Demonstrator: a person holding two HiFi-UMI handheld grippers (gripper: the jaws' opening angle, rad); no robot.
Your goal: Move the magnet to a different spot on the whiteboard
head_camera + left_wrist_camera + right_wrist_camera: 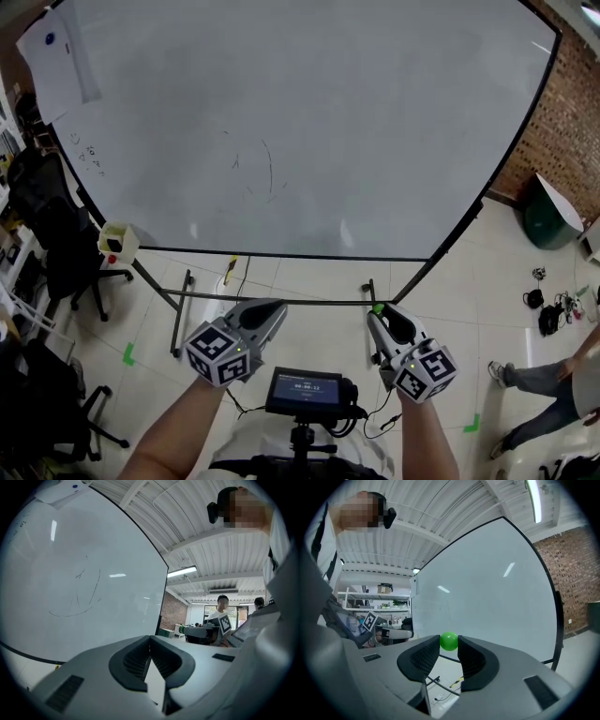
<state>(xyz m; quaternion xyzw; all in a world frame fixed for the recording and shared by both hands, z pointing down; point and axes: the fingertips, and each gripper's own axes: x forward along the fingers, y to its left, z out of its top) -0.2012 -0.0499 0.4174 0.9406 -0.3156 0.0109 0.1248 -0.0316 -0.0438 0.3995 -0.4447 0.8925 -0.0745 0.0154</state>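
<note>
The large whiteboard (pixel 309 122) stands on a wheeled frame ahead of me, with faint pen marks near its middle. The magnet (pixel 449 641) is a small green ball pinched between the tips of my right gripper (pixel 449 645). In the head view it shows as a green dot (pixel 378 307) at the nose of the right gripper (pixel 379 315), held low, below the board's bottom edge and off its surface. My left gripper (pixel 275 309) hangs beside it at the same height, jaws shut together with nothing in them (pixel 150 641). The board fills the left gripper view's left (pixel 70 573).
A sheet of paper (pixel 56 56) is pinned at the board's top left by a blue magnet (pixel 49 40). A small yellow-white box (pixel 117 241) sits at its lower left corner. Office chairs (pixel 66 253) stand left; a green bin (pixel 548 217) and a person's legs (pixel 544 380) are right.
</note>
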